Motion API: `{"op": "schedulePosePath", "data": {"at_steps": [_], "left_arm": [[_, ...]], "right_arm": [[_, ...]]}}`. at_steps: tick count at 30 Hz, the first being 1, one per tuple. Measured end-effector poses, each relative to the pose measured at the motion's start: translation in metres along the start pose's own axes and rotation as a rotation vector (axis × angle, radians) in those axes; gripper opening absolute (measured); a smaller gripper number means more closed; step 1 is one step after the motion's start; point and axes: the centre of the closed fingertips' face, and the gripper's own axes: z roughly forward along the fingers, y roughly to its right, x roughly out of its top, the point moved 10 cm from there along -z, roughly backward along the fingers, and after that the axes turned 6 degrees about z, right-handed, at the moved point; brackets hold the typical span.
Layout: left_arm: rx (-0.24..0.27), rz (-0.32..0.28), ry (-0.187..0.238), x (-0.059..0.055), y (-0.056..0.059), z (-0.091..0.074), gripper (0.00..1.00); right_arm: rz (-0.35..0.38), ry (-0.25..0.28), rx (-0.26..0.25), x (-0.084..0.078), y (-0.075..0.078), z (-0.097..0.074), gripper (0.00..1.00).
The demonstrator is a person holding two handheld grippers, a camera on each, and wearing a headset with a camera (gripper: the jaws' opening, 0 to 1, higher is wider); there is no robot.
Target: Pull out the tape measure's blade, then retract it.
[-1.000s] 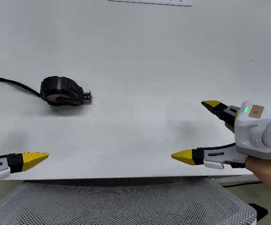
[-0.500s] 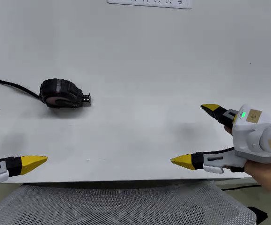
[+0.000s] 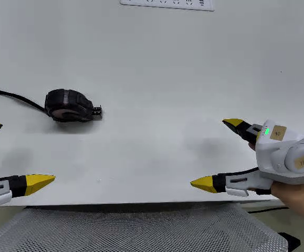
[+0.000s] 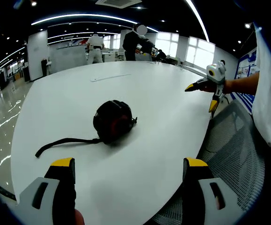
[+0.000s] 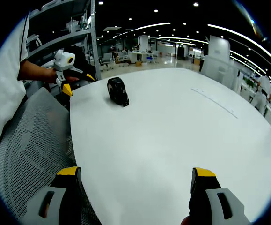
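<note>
Resting on the white workbench [image 3: 157, 79], the tape measure [image 3: 69, 105] lies at the left of the head view, well apart from both grippers, with its blade inside the case and only the end hook showing at the mouth, which points right. Its black strap [image 3: 12, 97] trails away to the left across the surface. The left gripper [image 3: 15, 155] is released, its yellow-tipped jaws spread wide just above the near left edge of the bench and grasping nothing. The right gripper [image 3: 215, 153] is likewise released, jaws wide apart over the near right edge, carried in the person's hand [image 3: 299, 191]. The bench top is plain, matte and unmarked, save for a thin white strip [image 3: 167, 3] lying at its far edge. A grey mesh seat [image 3: 141, 228] sits below the near edge. The gripper views show a large open hall with long ceiling light strips [image 5: 182, 26], windows [image 4: 196, 49], metal shelving [image 5: 65, 28] and people standing beyond the bench [image 4: 96, 47].
</note>
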Motion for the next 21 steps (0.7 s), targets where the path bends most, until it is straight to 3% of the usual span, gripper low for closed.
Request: {"op": "schedulePosePath", "data": {"at_steps": [12,21], "left_arm": [[-0.037,0.028,-0.012,0.004,-0.002,0.007,0.91],[-0.067,0.047,-0.02,0.008,-0.01,0.015,0.89]], "right_arm": [[-0.013,0.001,0.012,0.006,0.004,0.007,0.96],[-0.027,0.001,0.049,0.015,0.008,0.018,0.97]]}}
